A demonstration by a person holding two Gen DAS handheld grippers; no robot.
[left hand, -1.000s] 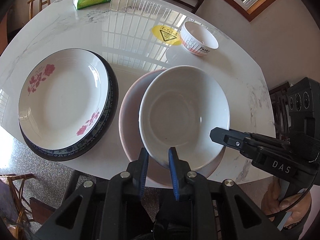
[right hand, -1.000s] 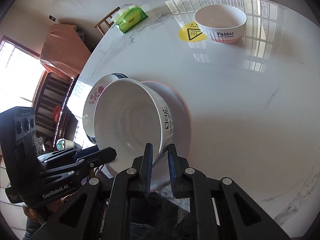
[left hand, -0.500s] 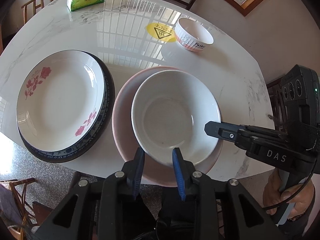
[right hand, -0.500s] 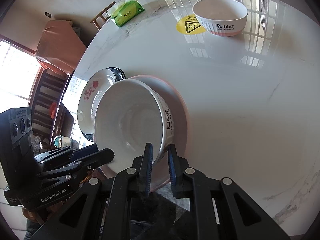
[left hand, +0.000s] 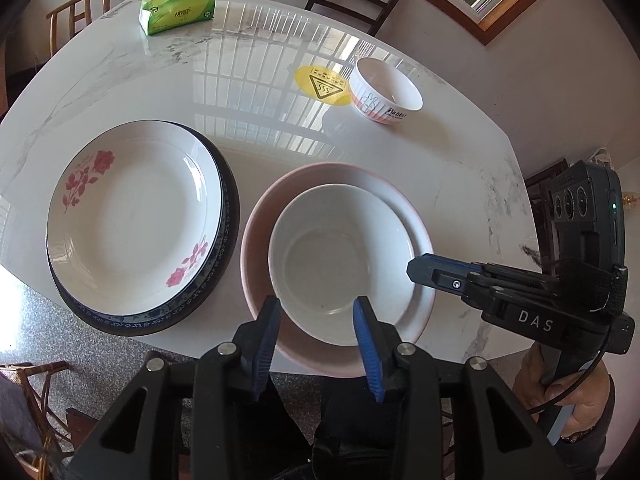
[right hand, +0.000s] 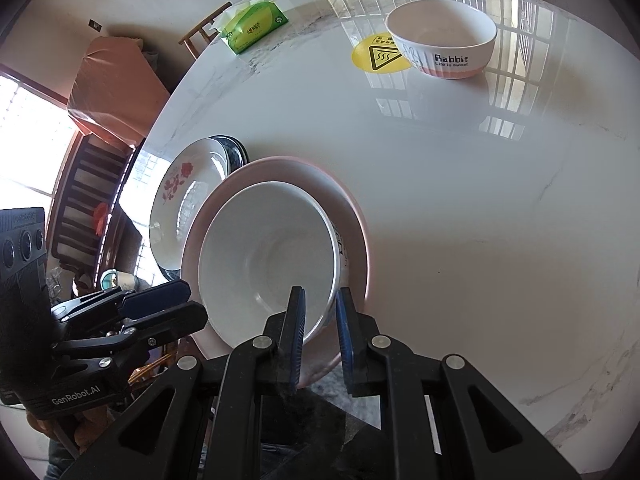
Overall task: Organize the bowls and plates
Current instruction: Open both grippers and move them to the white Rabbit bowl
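A plain white bowl (left hand: pixel 332 256) (right hand: pixel 268 256) rests inside a wide pink plate (left hand: pixel 404 208) (right hand: pixel 354 216) near the table's front edge. My left gripper (left hand: pixel 318 320) (right hand: pixel 192 302) is at the bowl's near rim. Its jaws are opening, and the blue pads stand clear of the rim on both sides. My right gripper (right hand: pixel 320 310) (left hand: pixel 416 270) is shut on the bowl's right rim, one pad inside and one outside, and its jaws are just starting to open. A small "Rabbit" bowl (left hand: pixel 386 92) (right hand: pixel 442 40) stands alone at the back.
A white plate with red flowers (left hand: pixel 132 216) (right hand: pixel 180 196) lies on a dark blue-rimmed plate (left hand: pixel 229 216) left of the pink plate. A green tissue pack (left hand: pixel 176 10) and a yellow warning sticker (left hand: pixel 320 86) sit on the white marble table (left hand: pixel 460 168). Chairs ring it.
The white bowl has come down from a tilt to sit level in the pink plate. My left jaws have spread off its rim. The right gripper kept its place.
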